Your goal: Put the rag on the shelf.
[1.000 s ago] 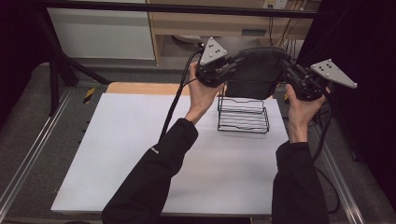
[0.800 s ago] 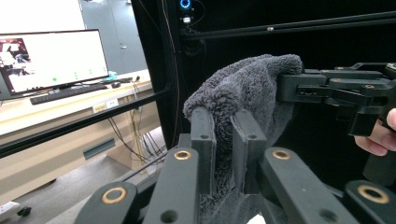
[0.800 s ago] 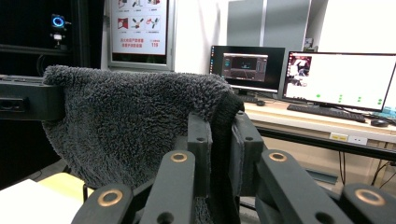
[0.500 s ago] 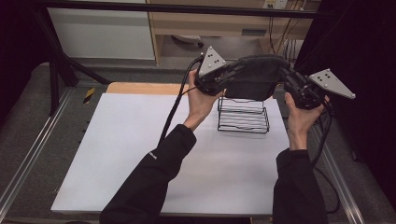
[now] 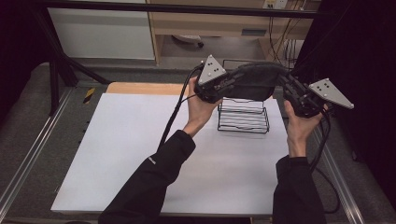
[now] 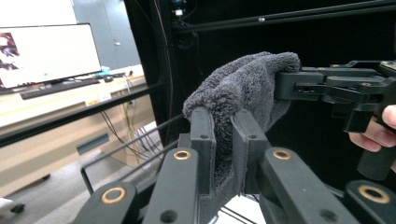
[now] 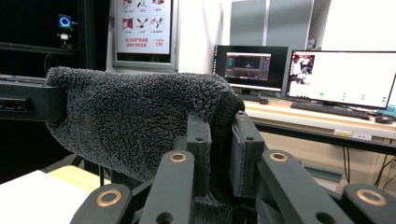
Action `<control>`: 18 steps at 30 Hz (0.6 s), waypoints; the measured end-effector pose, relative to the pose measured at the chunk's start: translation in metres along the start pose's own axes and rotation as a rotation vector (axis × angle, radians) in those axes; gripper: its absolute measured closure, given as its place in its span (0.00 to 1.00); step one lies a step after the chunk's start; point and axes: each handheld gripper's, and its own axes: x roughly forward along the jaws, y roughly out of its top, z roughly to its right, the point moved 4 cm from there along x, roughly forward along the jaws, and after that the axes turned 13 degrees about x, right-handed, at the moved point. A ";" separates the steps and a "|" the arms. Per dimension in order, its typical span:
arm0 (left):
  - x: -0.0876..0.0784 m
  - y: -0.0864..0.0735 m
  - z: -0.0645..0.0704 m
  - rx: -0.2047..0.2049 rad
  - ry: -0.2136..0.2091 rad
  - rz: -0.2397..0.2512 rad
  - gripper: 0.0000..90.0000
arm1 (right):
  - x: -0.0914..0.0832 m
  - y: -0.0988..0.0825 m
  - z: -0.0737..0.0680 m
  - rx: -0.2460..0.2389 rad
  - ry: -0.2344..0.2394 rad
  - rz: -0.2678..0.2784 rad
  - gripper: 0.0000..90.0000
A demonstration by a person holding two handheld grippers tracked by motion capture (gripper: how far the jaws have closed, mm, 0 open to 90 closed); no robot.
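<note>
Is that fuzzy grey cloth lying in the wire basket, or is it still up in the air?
In the air. The cloth hangs stretched between the left gripper and right gripper, each shut on one end, above the wire basket.

Lighting, high view: you get even overhead light on the white bench, which reads bright with no glare; only soft, faint shadows lie under your forearms. The surroundings at left and right fall to near black. The picture is slightly soft throughout, and the frame rails bow a little toward the edges.

Lighting, left gripper view: your background is mostly dark; a lit monitor at upper left is washed out. The near fingers are a touch blurred; the grey towel is sharp.

Lighting, right gripper view: brighter room, screens overexposed, foreground soft.
</note>
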 end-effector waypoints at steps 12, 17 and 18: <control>-0.003 -0.011 0.010 -0.050 -0.022 -0.097 0.87 | -0.010 -0.007 0.002 0.035 0.002 -0.131 0.83; -0.005 -0.017 0.015 -0.075 -0.035 -0.150 0.85 | -0.015 -0.010 0.002 0.028 -0.003 -0.203 0.78; -0.005 -0.019 0.016 -0.078 -0.038 -0.159 0.84 | -0.016 -0.011 0.003 0.028 -0.006 -0.219 0.77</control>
